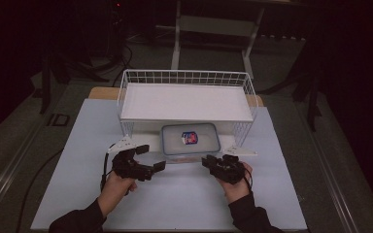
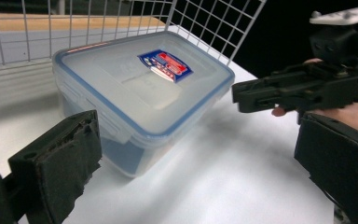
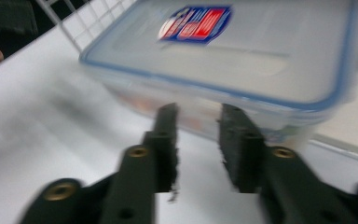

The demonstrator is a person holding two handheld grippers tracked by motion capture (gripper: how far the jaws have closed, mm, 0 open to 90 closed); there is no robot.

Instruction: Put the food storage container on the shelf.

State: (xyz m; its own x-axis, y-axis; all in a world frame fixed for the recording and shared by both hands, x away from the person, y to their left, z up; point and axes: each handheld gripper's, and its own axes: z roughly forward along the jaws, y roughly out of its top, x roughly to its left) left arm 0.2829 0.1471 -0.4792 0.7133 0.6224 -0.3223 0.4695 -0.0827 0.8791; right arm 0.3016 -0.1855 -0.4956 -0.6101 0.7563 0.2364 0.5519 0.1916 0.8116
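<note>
A clear plastic box (image 1: 190, 138) with a blue-rimmed lid and a red and blue sticker stands on the white table top, just in front of the wire rack. My left gripper (image 1: 151, 156) is at the box's front left corner, open wide. In the left gripper view the box (image 2: 140, 88) lies ahead of the gripper (image 2: 193, 135), and no pad touches it. My right gripper (image 1: 207, 160) sits at the box's front right corner. In the right gripper view its jaws (image 3: 198, 112) stand a narrow gap apart with nothing between them, just short of the box (image 3: 242, 51).
A white wire rack (image 1: 184, 77) with a white board on it stands behind the box and reaches over its back edge. The pale table sheet (image 1: 175, 204) runs on toward the person. The right gripper (image 2: 279, 91) and its hand are at the right of the left gripper view.
</note>
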